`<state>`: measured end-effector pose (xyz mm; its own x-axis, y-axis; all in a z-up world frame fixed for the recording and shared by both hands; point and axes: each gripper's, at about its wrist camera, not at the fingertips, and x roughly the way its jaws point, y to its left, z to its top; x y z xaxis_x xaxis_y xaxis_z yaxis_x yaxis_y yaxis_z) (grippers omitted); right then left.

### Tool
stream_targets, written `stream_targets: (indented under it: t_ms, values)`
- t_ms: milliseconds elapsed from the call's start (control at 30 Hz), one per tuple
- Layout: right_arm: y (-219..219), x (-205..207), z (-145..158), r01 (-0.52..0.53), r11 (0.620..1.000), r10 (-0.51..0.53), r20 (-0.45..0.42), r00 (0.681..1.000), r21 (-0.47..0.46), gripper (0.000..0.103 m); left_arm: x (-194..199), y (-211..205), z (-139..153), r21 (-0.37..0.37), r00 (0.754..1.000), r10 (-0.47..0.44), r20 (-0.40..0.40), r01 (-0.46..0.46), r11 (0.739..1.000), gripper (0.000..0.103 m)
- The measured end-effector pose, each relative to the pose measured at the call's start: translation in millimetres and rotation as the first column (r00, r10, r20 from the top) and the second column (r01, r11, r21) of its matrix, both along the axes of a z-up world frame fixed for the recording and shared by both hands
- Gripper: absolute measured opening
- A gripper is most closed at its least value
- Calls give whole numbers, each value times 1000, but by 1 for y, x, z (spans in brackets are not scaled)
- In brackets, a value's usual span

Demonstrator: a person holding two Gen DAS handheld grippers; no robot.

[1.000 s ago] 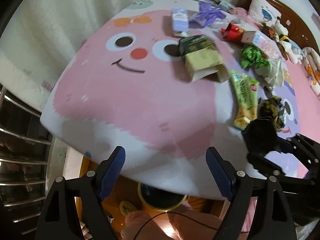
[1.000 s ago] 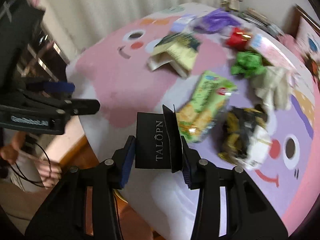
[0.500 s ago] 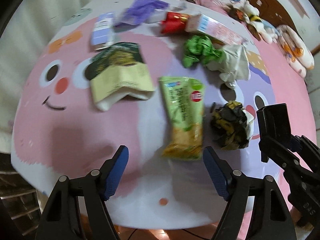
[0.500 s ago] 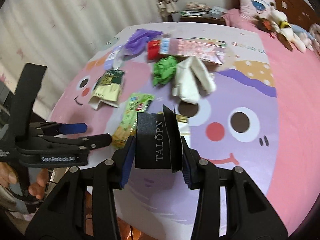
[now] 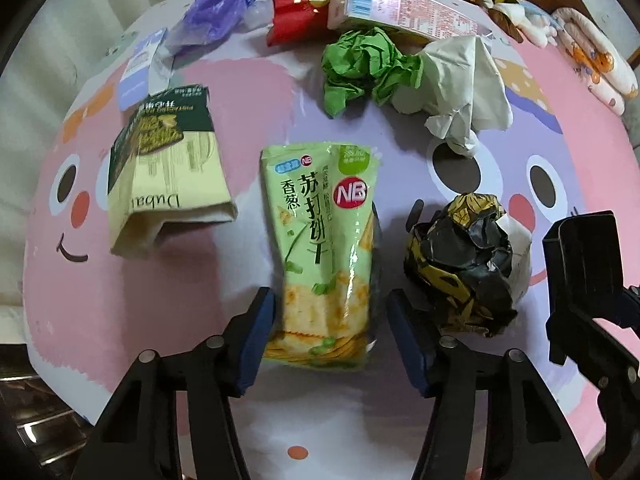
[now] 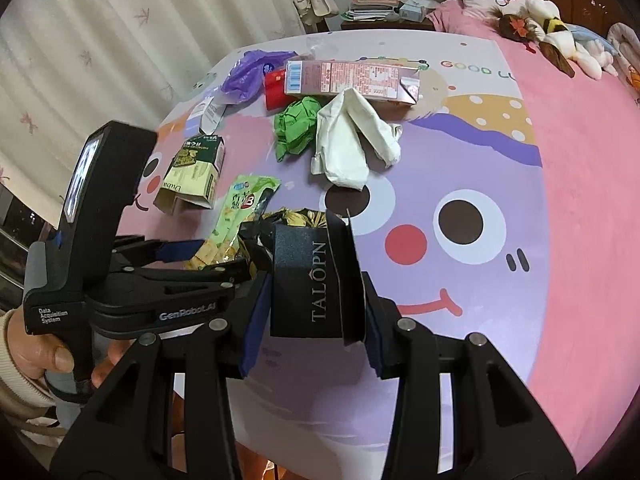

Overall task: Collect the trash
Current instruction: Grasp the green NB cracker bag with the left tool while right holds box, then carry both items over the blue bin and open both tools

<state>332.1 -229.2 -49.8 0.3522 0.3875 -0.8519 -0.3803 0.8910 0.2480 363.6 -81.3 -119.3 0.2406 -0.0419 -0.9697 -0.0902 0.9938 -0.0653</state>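
My left gripper (image 5: pixel 330 334) is open, its blue pads either side of the near end of a green cracker packet (image 5: pixel 322 248) lying flat on the bed. My right gripper (image 6: pixel 312 320) is shut on a black TALOPN box (image 6: pixel 310 286); that box also shows at the right edge of the left wrist view (image 5: pixel 582 256). A crumpled black-and-yellow wrapper (image 5: pixel 464 264) lies right of the packet. A cream and dark-green carton (image 5: pixel 168 176) lies to its left. Farther back are a green paper ball (image 5: pixel 364 66), white tissue (image 5: pixel 460 88), a red packet (image 5: pixel 298 16), a pink carton (image 5: pixel 400 8) and a purple bag (image 5: pixel 224 4).
The trash lies on a pink and purple cartoon bedspread (image 6: pixel 500 184). Plush toys (image 6: pixel 552 36) sit near the wooden headboard. Curtains (image 6: pixel 100 40) hang on the left, beyond the bed's edge. A hand (image 6: pixel 44 352) holds the left gripper's handle.
My left gripper swung from the bed's corner over a bin to the green cracker packet, which now lies between its pads. The right gripper kept hold of the black box.
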Motion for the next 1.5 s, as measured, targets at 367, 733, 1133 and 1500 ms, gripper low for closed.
stream_targets:
  t_ms: [367, 733, 1133, 1500]
  values:
    - [7, -9, -1, -8, 1000, 8, -4, 1000, 0, 38, -10, 13, 8, -17, 999, 7, 50, -6, 1000, 16]
    - [24, -44, 27, 19, 1000, -20, 29, 999, 16, 38, -84, 42, 52, -27, 991, -42, 129, 46, 999, 15]
    - [86, -140, 40, 28, 1000, -28, -14, 1000, 6, 38, -209, 112, 109, 15, 966, -132, 221, 132, 991, 15]
    - [154, -235, 11, 57, 998, -58, -53, 997, -21, 38, -306, 165, 75, -26, 975, -154, 162, 160, 987, 15]
